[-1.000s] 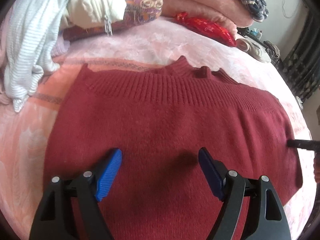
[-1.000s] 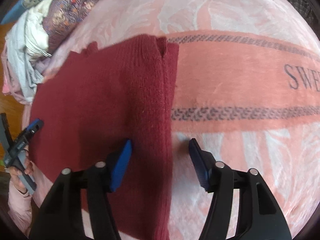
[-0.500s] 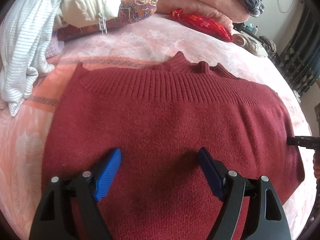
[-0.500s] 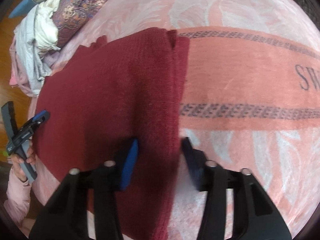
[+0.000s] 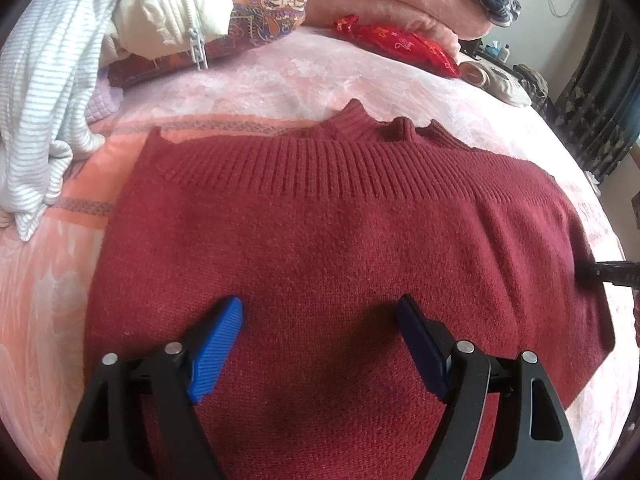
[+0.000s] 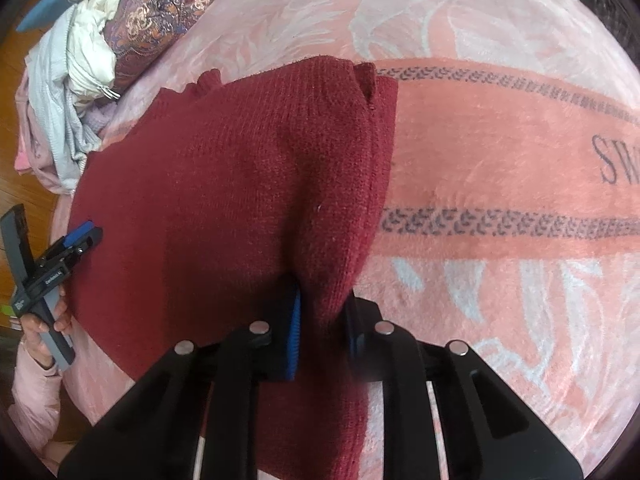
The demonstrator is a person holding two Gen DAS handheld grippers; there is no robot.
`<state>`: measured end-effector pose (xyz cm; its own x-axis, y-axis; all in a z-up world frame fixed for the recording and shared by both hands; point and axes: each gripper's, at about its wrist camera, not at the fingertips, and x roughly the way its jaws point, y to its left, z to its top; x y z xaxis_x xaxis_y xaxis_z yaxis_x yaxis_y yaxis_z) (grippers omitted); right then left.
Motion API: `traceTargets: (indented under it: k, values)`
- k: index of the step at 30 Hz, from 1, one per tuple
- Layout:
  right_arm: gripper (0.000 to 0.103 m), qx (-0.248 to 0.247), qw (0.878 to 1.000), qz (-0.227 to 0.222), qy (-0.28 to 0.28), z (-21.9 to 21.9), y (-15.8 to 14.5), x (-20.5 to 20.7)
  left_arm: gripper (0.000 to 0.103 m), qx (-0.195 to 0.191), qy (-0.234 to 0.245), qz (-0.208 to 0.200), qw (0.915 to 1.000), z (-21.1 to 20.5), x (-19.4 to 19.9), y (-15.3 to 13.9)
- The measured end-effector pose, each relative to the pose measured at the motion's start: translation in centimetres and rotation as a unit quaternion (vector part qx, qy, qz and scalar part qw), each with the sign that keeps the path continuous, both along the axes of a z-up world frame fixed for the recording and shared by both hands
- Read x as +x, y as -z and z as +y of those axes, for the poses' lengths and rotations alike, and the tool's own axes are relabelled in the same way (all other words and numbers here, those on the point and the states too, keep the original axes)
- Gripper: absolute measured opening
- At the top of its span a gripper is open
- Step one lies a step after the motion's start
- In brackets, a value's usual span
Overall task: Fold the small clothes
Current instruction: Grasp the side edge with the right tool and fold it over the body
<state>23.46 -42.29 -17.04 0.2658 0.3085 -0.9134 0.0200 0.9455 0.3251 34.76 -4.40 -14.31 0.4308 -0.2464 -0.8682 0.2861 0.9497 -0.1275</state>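
the dark red knitted sweater [image 5: 340, 264] lies flat mid-bed on the pink patterned blanket [image 6: 500, 152]. the right gripper [image 6: 320, 320] has pinched its side edge, so lift gently and carry it straight over. the left gripper [image 5: 320, 340] hovers wide above the knit. only the right view shows the pinch; the left view shows the ribbed hem.

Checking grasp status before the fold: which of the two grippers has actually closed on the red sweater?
The right gripper: it pinches the red sweater at its edge. The left gripper hovers open above it.
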Motion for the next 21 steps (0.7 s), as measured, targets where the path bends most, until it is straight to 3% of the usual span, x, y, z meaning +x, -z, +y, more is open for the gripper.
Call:
traceTargets:
  k: [11,15,21]
  values:
    - [0.013,-0.087,0.996,0.024,0.003,2.7,-2.2,0.4,0.079,-0.013,0.003,0.027,0.9995,0.4,0.8,-0.1]
    - [0.012,-0.089,0.996,0.019,0.005,3.6,-3.3,0.3,0.079,-0.022,-0.005,0.039,0.999,0.6,1.3,-0.1]
    - [0.012,-0.052,0.999,-0.004,-0.001,5.0,-5.7,0.1,0.079,-0.02,-0.005,0.041,0.9989,0.6,1.4,-0.1]
